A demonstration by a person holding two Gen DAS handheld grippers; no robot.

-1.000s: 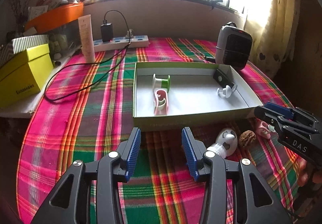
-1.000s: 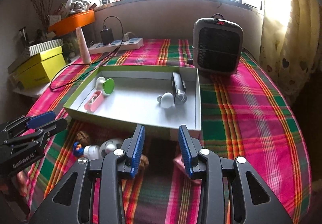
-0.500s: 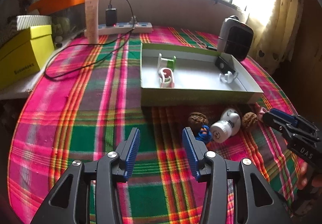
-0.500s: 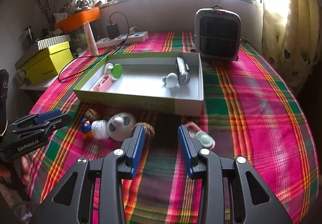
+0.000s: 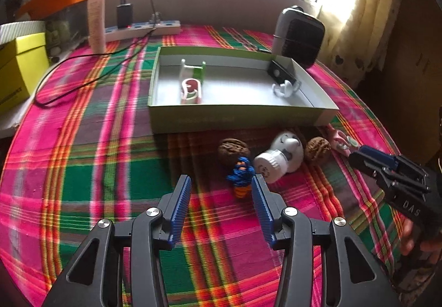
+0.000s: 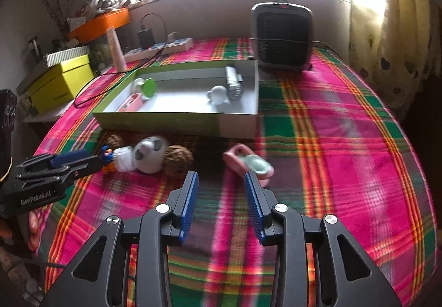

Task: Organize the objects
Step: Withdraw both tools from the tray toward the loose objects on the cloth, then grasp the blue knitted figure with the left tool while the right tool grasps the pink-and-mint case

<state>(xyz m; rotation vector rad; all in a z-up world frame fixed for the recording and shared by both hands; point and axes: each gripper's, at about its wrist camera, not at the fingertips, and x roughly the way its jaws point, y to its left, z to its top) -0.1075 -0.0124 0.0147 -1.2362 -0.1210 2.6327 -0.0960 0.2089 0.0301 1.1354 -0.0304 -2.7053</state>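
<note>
A shallow green-sided box (image 5: 237, 120) (image 6: 176, 122) on the plaid cloth holds a green-and-white spool (image 5: 193, 69), a pink-and-white clip (image 5: 190, 91), a white hook (image 5: 284, 87) and a dark gadget (image 5: 280, 72). In front of it lie two walnuts (image 5: 233, 151) (image 5: 319, 148), a blue-and-orange knitted figure (image 5: 241, 177), a white round toy (image 5: 279, 158) and a pink piece with a mint disc (image 6: 248, 164). My left gripper (image 5: 221, 202) is open and empty, just short of the knitted figure. My right gripper (image 6: 221, 196) is open and empty, just short of the pink piece.
A grey heater (image 6: 281, 36) stands behind the box at the right. A power strip with charger and black cable (image 5: 141, 28), a pink tube (image 5: 96, 21) and a yellow box (image 5: 19, 69) are at the back left. The table edge curves close on both sides.
Both grippers have pulled back and lowered away from the box. The loose objects in front of the box have come into full view. Both pairs of jaws stay open.
</note>
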